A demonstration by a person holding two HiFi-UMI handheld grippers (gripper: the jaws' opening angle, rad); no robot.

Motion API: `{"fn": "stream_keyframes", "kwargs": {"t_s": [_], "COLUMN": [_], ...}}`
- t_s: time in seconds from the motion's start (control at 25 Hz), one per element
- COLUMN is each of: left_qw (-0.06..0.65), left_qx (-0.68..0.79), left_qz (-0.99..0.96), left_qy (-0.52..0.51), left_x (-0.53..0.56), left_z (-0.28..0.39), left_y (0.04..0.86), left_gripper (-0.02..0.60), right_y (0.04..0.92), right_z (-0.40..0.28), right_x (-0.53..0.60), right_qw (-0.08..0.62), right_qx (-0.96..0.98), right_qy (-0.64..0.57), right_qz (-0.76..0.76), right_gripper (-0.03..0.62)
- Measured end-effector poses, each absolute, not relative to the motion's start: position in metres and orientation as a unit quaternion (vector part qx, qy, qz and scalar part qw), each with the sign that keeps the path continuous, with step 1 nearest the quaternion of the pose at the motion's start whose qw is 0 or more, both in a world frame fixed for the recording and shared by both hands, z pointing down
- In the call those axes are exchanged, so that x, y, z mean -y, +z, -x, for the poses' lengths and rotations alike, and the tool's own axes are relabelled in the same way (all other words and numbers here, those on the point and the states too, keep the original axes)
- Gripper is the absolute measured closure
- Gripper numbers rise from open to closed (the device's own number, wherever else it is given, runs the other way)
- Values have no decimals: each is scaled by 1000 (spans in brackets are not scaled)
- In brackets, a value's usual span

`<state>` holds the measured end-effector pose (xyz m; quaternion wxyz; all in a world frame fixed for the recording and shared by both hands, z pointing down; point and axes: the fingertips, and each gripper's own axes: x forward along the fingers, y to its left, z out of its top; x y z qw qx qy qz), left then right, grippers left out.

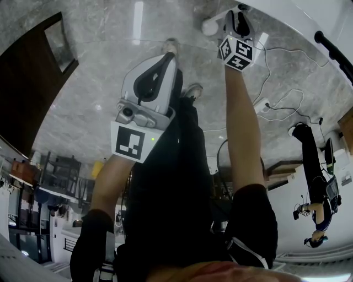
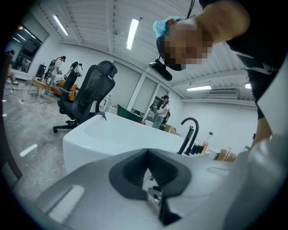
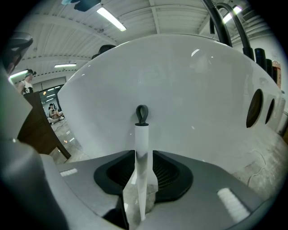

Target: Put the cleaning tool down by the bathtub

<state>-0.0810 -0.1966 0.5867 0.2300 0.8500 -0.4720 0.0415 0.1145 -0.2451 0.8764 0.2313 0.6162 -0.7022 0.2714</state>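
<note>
The cleaning tool's white handle (image 3: 143, 148), with a dark loop (image 3: 141, 114) at its tip, stands upright between the jaws of my right gripper (image 3: 141, 197). It is close against the white bathtub wall (image 3: 189, 85). A gap shows beside the handle, so the jaws look open around it. In the head view the right gripper (image 1: 238, 19) reaches down to the floor at the bathtub's (image 1: 287, 14) foot, beside a white piece (image 1: 210, 25) that may be the tool's head. My left gripper (image 1: 148, 82) hangs over the person's legs, shut and empty (image 2: 155, 197).
A black faucet (image 2: 189, 132) and bottles (image 2: 204, 146) stand at the tub's end. Cables (image 1: 281, 104) trail over the marble floor. An office chair (image 2: 87, 96) stands behind the tub. Another person (image 1: 314, 182) is at the right, and a dark wooden panel (image 1: 27, 66) at the left.
</note>
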Motion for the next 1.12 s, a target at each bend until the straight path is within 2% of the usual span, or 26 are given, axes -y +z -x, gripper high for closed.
{"fn": "stream_keyframes", "kwargs": {"t_s": [0.36, 0.68, 1.12], "left_qw": [224, 220, 200], "left_qx": [475, 480, 485], "left_qz": [-850, -849, -851], "left_qy": [33, 26, 7], "left_x": [185, 170, 142], "left_z": [81, 79, 63], "left_y": [570, 554, 501], "left_gripper": [574, 574, 574], "right_y": [859, 842, 785], "right_z": [-112, -107, -112], "right_x": [232, 210, 179], "right_qw": [228, 239, 223], "right_qx": [702, 698, 689], "right_qy": [270, 283, 300], "right_qz": [-618, -612, -621], "right_gripper": [474, 592, 594]}}
